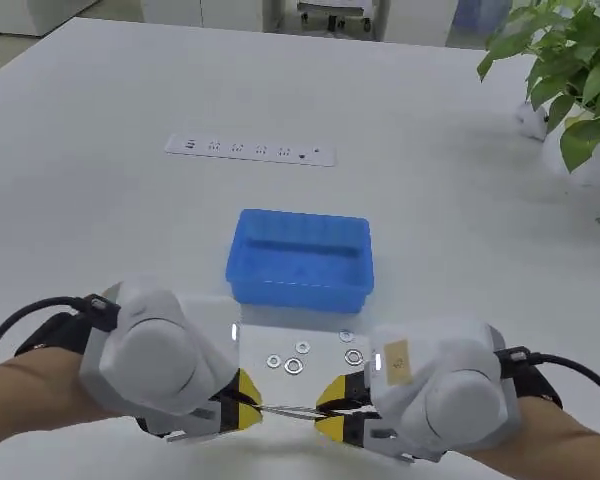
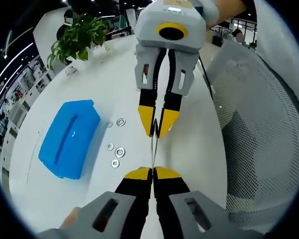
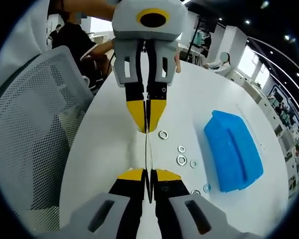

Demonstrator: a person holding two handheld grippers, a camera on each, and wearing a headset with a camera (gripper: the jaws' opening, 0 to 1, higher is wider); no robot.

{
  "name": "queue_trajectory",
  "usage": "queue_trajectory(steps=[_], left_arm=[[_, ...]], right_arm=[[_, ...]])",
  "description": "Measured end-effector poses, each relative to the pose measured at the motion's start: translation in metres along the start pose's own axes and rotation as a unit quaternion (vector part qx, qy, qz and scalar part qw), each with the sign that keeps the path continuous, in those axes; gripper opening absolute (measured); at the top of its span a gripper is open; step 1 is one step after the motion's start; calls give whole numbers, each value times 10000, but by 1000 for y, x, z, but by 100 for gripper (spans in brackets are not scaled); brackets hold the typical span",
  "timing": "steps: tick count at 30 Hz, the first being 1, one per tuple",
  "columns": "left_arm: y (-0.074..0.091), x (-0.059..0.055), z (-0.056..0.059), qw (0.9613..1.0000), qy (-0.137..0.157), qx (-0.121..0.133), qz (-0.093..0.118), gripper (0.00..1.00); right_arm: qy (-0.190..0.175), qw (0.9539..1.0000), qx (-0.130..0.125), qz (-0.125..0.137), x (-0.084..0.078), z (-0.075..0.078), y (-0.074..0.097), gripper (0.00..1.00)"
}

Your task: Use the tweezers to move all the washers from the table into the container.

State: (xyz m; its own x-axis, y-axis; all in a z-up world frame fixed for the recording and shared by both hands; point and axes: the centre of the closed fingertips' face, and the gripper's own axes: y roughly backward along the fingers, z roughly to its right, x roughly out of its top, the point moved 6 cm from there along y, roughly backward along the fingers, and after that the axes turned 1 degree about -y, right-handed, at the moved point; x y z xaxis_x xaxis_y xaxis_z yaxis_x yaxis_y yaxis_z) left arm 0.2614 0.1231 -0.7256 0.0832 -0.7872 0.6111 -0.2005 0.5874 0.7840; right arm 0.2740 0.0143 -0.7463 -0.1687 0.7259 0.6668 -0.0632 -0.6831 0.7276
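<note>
1. Two other things stand far back on the white counter (image 1: pixel 100 110) in the head view. A white power strip (image 1: pixel 250 150) lies left of the middle, and a green potted plant (image 1: pixel 565 70) stands at the far right. Both are well apart from the work.
2. A grey mesh chair (image 2: pixel 259 124) stands at the near edge of the counter in the left gripper view, on the side away from the container.
3. The blue container (image 1: pixel 300 255) is a rectangular plastic box. It stands in the middle of the counter, just beyond the washers.
4. Several washers (image 1: pixel 293 367) lie loose on the counter, between the container and the two tongs. They are small, flat, silver rings in a small scatter, near each other. One of them lies close to the front wall of the container.
5. The tweezers (image 1: pixel 290 410) are thin and of bright metal. They lie level on the near side of the washers and bridge the gap between the two tongs. I cannot tell if they touch the counter.
6. The left tongs (image 1: pixel 248 400) point to the right. Their yellow tips are pressed together and clench the left end of the tweezers.
7. The right tongs (image 1: pixel 330 405) point to the left, tip to tip with the left tongs. Their yellow tips are also pressed together, grasping the other end of the tweezers.
</note>
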Motion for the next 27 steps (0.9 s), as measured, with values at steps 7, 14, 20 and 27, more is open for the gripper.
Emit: queue_trajectory(steps=[7,14,20,27], left_arm=[[16,22,0,9993,92,70,357,6],[20,34,0,9977,240,93,631,7],[17,41,1,9963,261,52,816,7],[15,50,2,9941,285,-29,1045,8]], right_arm=[[-49,9995,-107,292,4,-1,4,7],[-343,9966,-218,714,5,-1,6,7],[-580,9935,-193,965,1,-4,7,7],[-787,9902,-109,1147,0,-6,5,7]])
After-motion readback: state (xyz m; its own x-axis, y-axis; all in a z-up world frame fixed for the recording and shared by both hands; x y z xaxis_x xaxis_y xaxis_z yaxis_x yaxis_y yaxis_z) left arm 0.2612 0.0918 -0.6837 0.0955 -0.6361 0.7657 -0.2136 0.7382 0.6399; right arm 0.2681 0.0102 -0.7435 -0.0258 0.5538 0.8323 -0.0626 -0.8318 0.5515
